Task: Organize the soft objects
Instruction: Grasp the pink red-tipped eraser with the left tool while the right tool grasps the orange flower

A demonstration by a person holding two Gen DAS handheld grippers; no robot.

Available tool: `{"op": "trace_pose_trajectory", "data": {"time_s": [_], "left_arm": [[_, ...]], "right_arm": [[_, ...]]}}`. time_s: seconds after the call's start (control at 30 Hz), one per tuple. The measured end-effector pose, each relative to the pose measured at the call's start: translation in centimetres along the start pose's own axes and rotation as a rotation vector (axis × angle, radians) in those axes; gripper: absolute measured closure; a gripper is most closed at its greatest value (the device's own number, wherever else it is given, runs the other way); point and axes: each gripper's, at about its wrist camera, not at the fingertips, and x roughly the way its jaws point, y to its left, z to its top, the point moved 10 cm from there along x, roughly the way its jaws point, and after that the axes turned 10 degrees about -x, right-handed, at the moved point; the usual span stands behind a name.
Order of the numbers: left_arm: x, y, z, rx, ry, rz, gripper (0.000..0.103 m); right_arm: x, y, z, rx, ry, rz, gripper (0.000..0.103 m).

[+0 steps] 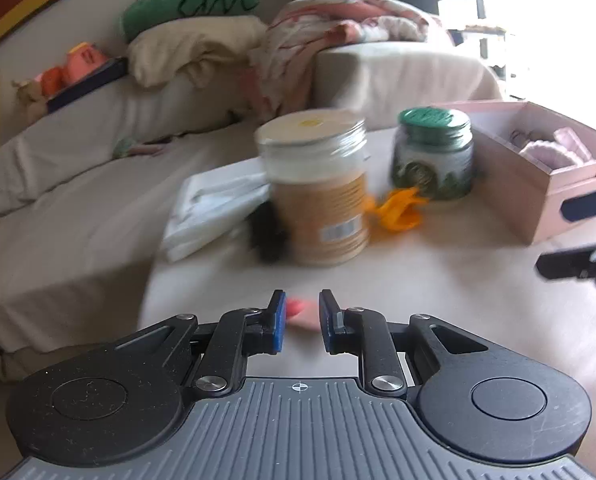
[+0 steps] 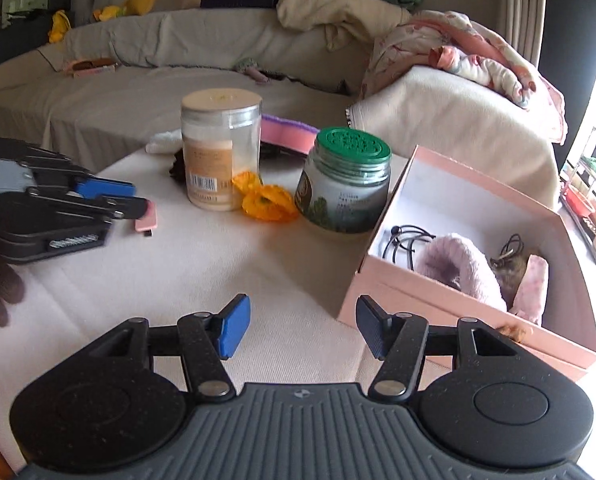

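My left gripper (image 1: 301,320) has its jaws nearly closed around a small pink object (image 1: 299,314) low over the white table (image 1: 437,280); in the right wrist view the same gripper (image 2: 138,204) holds that pink piece (image 2: 146,222) by its end. My right gripper (image 2: 303,324) is open and empty, at the front corner of the pink box (image 2: 457,320). The box holds a fluffy pink item (image 2: 457,272), a black cord (image 2: 407,240) and a brown item (image 2: 511,270). An orange soft flower (image 2: 266,200) lies between two jars.
A tall beige-lidded jar (image 2: 220,148) and a green-lidded jar (image 2: 347,184) stand mid-table. A pink and purple sponge (image 2: 288,132), a dark item (image 2: 178,170) and folded white cloth (image 1: 214,208) lie behind them. A covered sofa (image 2: 178,80) with pillows and blankets lies beyond.
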Motion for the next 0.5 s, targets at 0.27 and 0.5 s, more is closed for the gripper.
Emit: {"op": "trace_pose_trajectory", "data": {"time_s": [0.27,0.5], "left_arm": [[-1.8,3.8,0.6,-0.202,0.001,-0.044,0.083],[-0.4,-2.7,2.2,-0.019,-0.073,-0.132,0.081]], "right_arm": [[1.6,1.2,-0.1,0.031,0.033,0.038,0.044],[1.4,2.0,0.0,-0.003,0.033,0.030,0.044]]}}
